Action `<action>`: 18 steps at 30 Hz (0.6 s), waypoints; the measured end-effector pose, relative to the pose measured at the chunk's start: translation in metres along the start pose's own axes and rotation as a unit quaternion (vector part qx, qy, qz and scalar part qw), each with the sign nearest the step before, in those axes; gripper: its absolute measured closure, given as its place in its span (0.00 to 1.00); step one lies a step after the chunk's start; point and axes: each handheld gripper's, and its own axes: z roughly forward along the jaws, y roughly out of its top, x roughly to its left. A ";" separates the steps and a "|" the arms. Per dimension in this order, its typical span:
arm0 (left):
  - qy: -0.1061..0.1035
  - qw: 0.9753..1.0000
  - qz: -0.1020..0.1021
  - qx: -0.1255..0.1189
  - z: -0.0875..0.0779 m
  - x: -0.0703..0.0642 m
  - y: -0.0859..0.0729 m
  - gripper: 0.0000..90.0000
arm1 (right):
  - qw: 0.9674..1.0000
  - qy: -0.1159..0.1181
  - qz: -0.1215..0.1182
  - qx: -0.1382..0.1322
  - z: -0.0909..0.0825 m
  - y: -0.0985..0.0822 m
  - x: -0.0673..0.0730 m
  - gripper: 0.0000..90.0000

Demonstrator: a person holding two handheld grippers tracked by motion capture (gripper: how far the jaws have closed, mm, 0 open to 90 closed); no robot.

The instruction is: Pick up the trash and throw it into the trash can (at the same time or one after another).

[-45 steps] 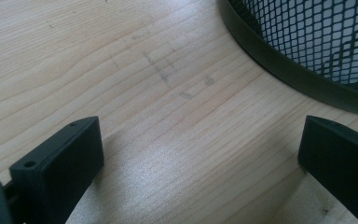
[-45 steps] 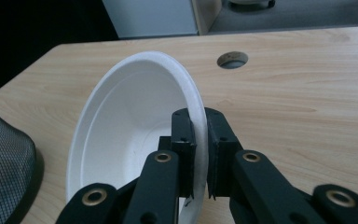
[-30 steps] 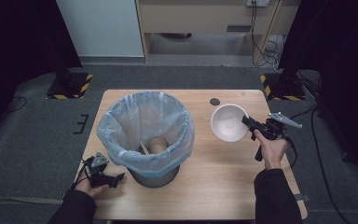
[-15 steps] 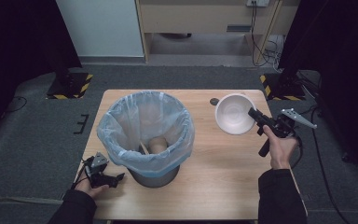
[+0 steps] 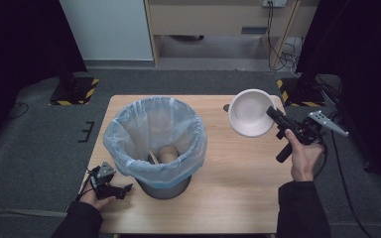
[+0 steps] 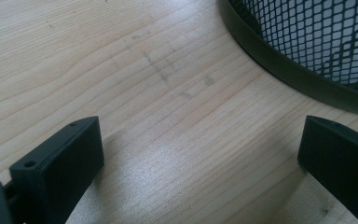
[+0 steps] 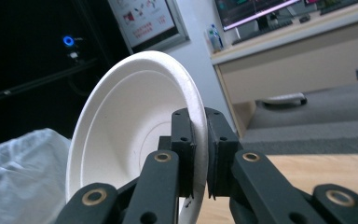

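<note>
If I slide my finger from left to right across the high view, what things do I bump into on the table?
Left gripper → bin lined with a blue bag → small dark spot on the table → white bowl → right gripper, its fingers pinching the bowl's rim.

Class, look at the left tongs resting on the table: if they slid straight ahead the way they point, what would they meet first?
Probably the bin: the open left tongs point across bare table toward its dark base band, though that sits off to one side, so they might only graze it.
</note>
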 end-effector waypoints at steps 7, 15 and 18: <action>0.000 1.000 0.000 0.000 0.000 0.000 0.000 0.00 | 0.999 0.028 -0.013 -0.030 -0.005 0.015 0.020 0.93; 0.000 1.000 0.000 0.000 0.000 0.000 0.000 0.00 | 0.998 0.045 -0.020 -0.045 -0.009 0.023 0.034 0.93; 0.000 1.000 0.000 0.000 0.000 0.000 0.000 0.00 | 0.997 0.055 -0.021 -0.053 -0.010 0.026 0.040 0.93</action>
